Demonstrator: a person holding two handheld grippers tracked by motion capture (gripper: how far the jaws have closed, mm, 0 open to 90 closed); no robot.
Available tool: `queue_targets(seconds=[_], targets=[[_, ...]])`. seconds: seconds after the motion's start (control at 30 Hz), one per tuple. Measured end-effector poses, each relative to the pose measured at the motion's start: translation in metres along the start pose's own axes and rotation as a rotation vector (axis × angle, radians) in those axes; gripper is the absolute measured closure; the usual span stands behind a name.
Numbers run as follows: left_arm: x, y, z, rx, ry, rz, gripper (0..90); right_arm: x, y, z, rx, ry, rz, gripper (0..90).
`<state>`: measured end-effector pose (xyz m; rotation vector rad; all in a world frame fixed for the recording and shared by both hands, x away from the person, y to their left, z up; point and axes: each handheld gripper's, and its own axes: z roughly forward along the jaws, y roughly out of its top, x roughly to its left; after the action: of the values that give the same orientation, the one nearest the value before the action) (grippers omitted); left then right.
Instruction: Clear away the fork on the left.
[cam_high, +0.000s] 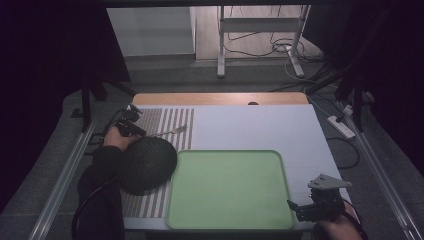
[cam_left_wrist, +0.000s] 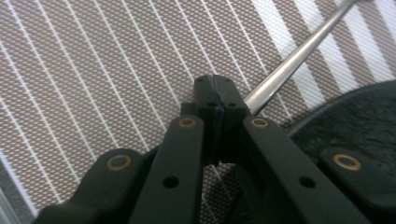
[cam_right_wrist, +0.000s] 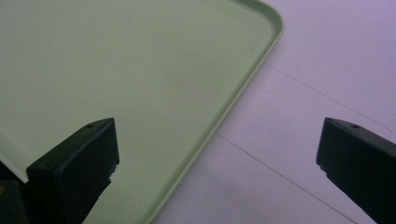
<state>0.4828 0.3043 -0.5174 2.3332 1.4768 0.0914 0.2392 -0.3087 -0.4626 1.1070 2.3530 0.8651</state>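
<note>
My left claw (cam_left_wrist: 215, 95) is clamped on the fork handle (cam_left_wrist: 299, 58) at its very end; lifting may let it pivot and slip.

The high view is dim, its left and right edges sunk in near-black shadow; soft light falls on the pale green plastic tray (cam_high: 230, 210). Both gripper views are brighter, with close jaws blurred. A glare streak runs along the shiny metal fork handle (cam_left_wrist: 299, 58).
</note>
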Motion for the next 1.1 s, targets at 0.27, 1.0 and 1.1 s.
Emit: queue_targets(seconds=[0.27, 1.0, 1.1], targets=[[-0.004, -0.001, -0.001, 0.033, -0.049, 0.008, 88.9, 0.0, 0.0, 0.0, 0.0, 0.0, -0.004, 0.0], [-0.014, 0.011, -0.006, -0.139, -0.036, 0.024, 9.8, 0.0, 0.0, 0.0, 0.001, 0.003, -0.006, 0.0], [-0.024, 0.02, 0.001, -0.122, -0.046, 0.055, 0.5, 0.0, 0.0, 0.0, -0.001, 0.003, -0.006, 0.0]])
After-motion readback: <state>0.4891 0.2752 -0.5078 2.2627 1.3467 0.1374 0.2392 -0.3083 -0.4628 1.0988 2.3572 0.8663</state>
